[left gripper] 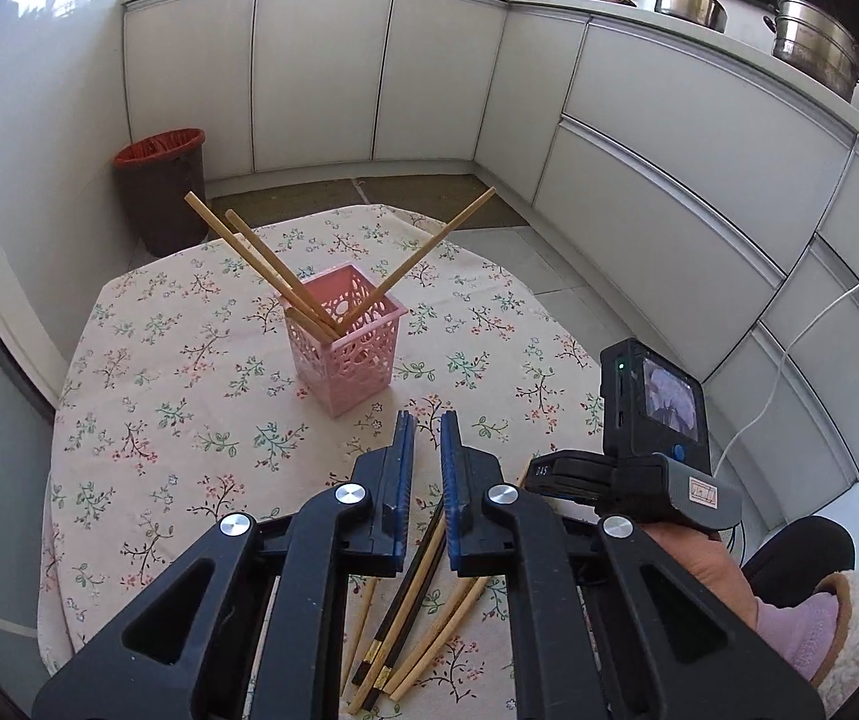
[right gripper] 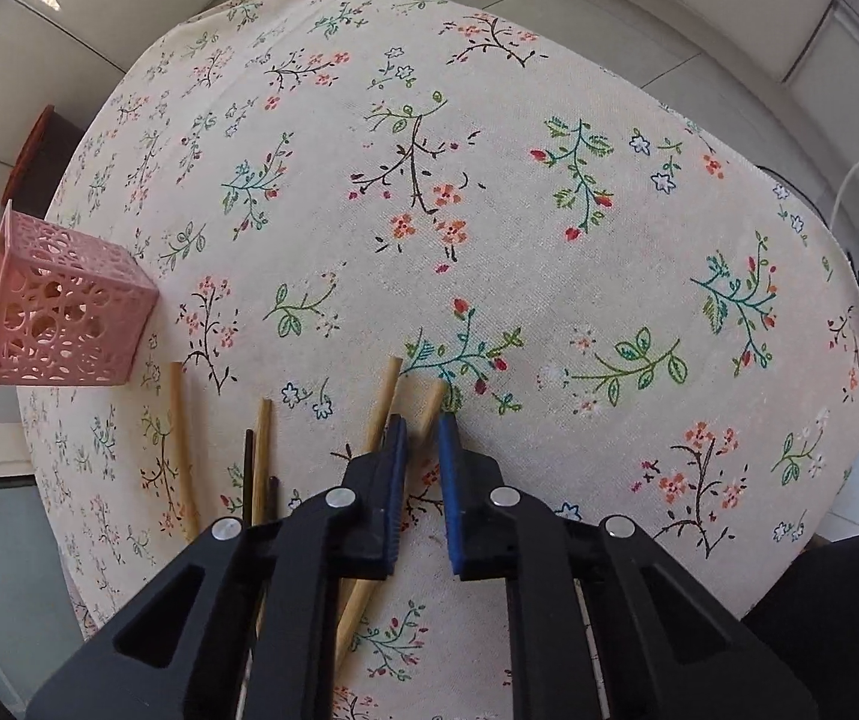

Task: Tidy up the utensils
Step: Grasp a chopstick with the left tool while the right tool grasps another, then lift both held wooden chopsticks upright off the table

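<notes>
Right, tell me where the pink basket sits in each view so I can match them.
Left wrist view: the pink basket stands mid-frame on the floral tablecloth, with bamboo chopsticks sticking out of it.
Right wrist view: the same basket is at the far left edge, looking tipped by the lens.
Shared landmark: the loose chopsticks lying on the cloth.

Home kitchen, white cabinets (left gripper: pixel 321 72), steel pots (left gripper: pixel 816 45) on the counter, floral tablecloth (left gripper: pixel 189 396), bin (left gripper: pixel 162 186)
</notes>
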Tool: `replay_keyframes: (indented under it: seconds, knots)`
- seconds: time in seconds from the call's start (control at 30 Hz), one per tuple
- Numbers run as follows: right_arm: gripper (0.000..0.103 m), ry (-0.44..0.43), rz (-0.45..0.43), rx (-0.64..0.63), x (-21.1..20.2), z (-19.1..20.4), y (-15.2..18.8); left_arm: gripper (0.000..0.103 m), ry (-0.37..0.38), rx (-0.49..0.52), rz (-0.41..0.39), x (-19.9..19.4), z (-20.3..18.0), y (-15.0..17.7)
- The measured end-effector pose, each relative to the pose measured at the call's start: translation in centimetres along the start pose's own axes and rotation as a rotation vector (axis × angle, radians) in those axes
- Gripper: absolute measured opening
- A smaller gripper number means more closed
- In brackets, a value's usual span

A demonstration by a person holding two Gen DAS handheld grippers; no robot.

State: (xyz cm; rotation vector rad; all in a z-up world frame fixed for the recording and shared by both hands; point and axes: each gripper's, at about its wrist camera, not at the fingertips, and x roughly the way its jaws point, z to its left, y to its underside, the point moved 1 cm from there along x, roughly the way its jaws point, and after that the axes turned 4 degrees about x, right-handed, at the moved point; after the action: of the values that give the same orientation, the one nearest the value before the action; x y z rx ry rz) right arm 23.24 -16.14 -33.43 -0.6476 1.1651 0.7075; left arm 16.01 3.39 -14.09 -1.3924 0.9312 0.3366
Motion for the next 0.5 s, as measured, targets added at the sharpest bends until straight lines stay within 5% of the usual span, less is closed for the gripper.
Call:
replay_keyframes:
  seconds: [0.2, 0.4, 0.5]
  knots:
    - [0.005, -0.091, -0.012, 0.021, -1.0, -1.9, -0.5, 0.009, 0.012, -0.013, 0.034, 0.7, 0.4, 0.2]
    - [0.005, -0.129, -0.013, 0.009, -3.0, -4.5, -1.1, 0.011, 0.029, 0.031, 0.299, 7.3, -0.3, 2.2]
    - [0.005, -0.156, -0.008, 0.030, -3.7, -6.0, -1.3, 0.012, 0.008, 0.105, 0.369, 10.4, -2.2, 3.0]
